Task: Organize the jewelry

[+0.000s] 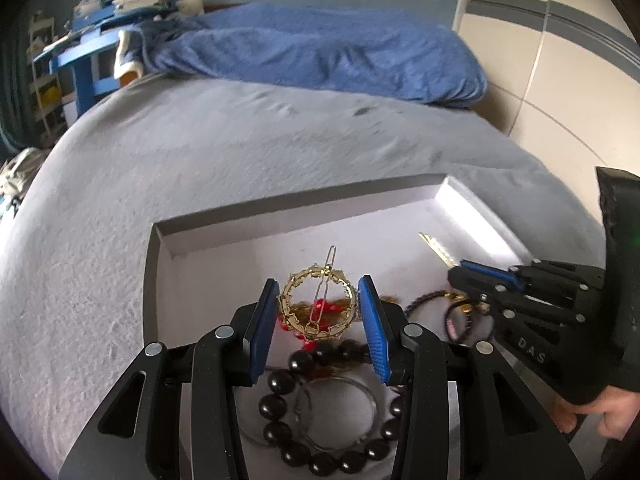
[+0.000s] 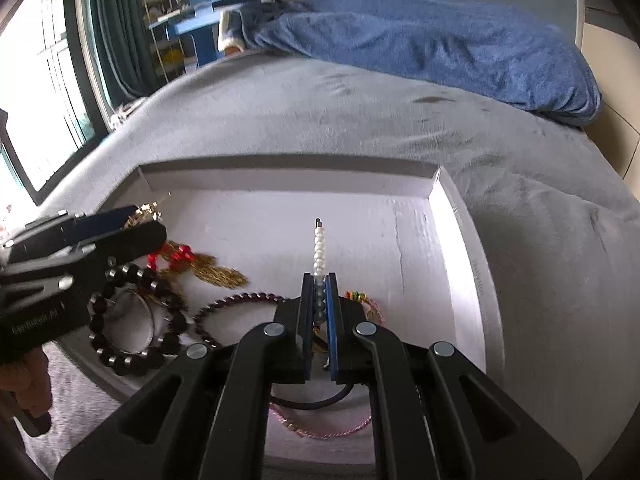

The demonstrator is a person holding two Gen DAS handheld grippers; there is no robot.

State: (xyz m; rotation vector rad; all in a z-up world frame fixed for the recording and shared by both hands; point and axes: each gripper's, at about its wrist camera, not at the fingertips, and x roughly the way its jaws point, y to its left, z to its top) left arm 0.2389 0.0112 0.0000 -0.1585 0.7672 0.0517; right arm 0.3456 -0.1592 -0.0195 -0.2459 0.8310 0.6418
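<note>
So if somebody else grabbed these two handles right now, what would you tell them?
Left gripper: jaws closed on a round gold hair clip, held over the box.
Right gripper: jaws shut on a pearl hair clip.
Already in the white box: dark bead bracelet, red-and-gold tassel, thin purple bracelet, pink cord.
Left to do: set both clips down in the box.

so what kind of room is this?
Most likely a bedroom: the jewelry box sits on a grey bed with a rumpled blue blanket, and a cluttered blue desk stands by the window.
</note>
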